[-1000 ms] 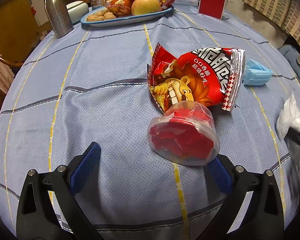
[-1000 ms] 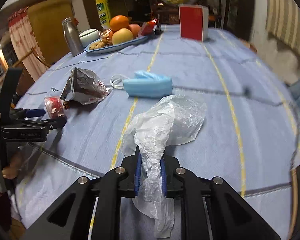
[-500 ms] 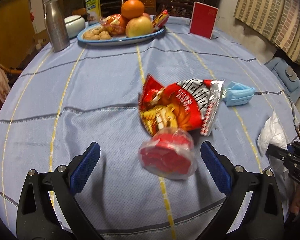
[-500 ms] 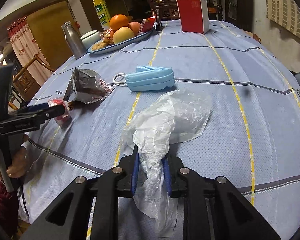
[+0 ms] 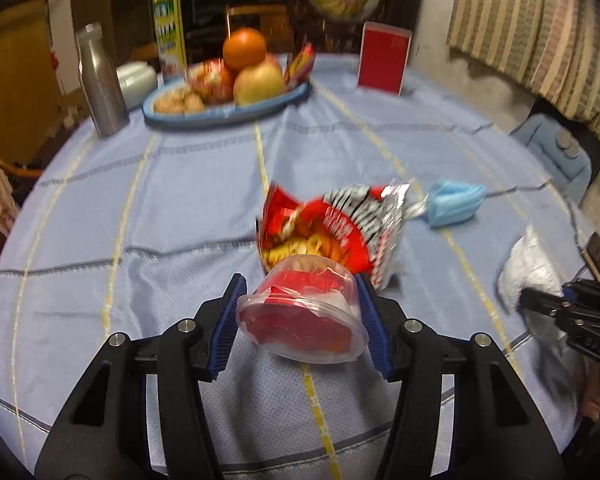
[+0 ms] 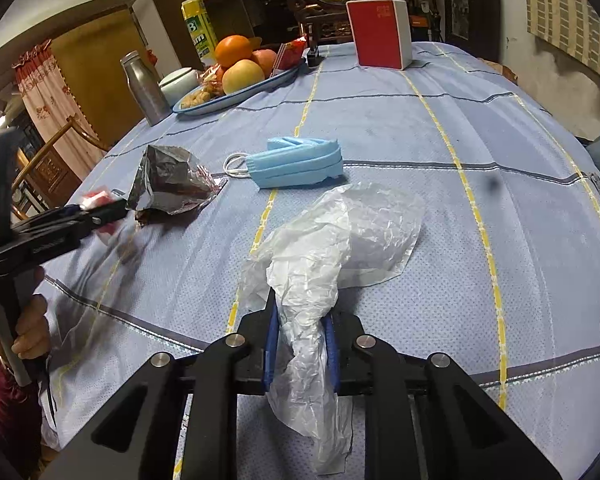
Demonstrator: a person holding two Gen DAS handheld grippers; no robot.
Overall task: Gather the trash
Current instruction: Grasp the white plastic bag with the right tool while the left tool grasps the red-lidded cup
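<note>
A clear plastic cup [image 5: 304,316] with red wrapping inside lies on its side between the blue pads of my left gripper [image 5: 300,282]. The jaws are closing, and both pads touch the cup's sides. Just behind it lies a crumpled red snack bag [image 5: 332,224], and a blue face mask [image 5: 454,204] sits further right. My right gripper [image 6: 300,316] is shut on a crumpled white plastic bag [image 6: 340,240], which spreads onto the cloth ahead. In the right wrist view the mask [image 6: 300,160] and the snack bag [image 6: 168,184] lie beyond it, with the left gripper [image 6: 112,208] at the left.
At the table's far side stand a blue fruit tray [image 5: 292,96], a steel bottle [image 5: 100,84], a white lidded bowl [image 5: 134,78] and a red box [image 5: 382,60]. A light blue cloth [image 5: 140,200] with yellow stripes covers the round table. A person's hand [image 6: 32,328] holds the left gripper's handle.
My left gripper's jaws have come in from wide open onto the cup, and the gripper has risen and tipped up. The right gripper has kept still, gripping the bag.
</note>
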